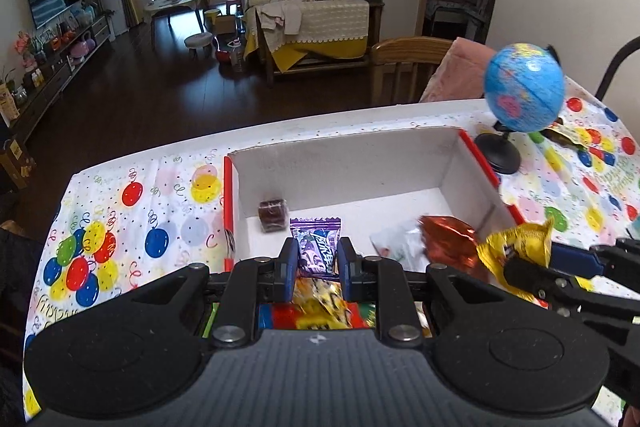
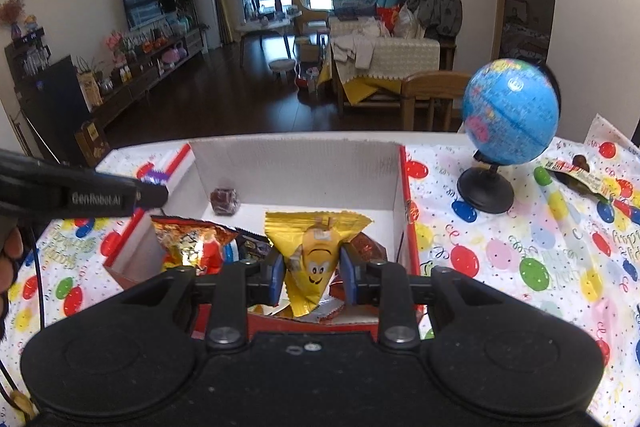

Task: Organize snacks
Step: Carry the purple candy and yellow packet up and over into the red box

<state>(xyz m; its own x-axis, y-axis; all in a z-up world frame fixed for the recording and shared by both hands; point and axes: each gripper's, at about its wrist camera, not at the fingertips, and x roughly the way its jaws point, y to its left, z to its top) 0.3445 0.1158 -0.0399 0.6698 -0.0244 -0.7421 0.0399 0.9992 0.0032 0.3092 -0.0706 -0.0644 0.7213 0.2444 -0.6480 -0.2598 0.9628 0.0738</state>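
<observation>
Purple foil nearest: clamped in the left gripper (image 1: 318,263), blue pads (image 1: 289,267) pressed onto the lower half of a purple sweet packet (image 1: 316,245), long axis running forward along the fingers. Hung just past the near wall of the white box (image 1: 352,163), over its left half, above a jumble of red and yellow wrappers (image 1: 320,307).

Same on the other side: right gripper (image 2: 312,269) shut tight on a yellow smiley-face packet (image 2: 314,247), wide end forward, narrow end back toward the handle, over the same near edge but closer to the right wall.

Judged to need no further reach, only a parting of the pads, with box floor straight ahead and below both packets; neither hand plainly nearer.

Farther in: a shiny orange wrapper (image 1: 448,239), then a dark brown cube sweet (image 1: 273,215) by the back-left corner.

Beyond the box, on the balloon tablecloth (image 2: 500,267): a small globe (image 2: 510,115), and near it a loose wrapper (image 2: 576,175), on the right hand's side.
</observation>
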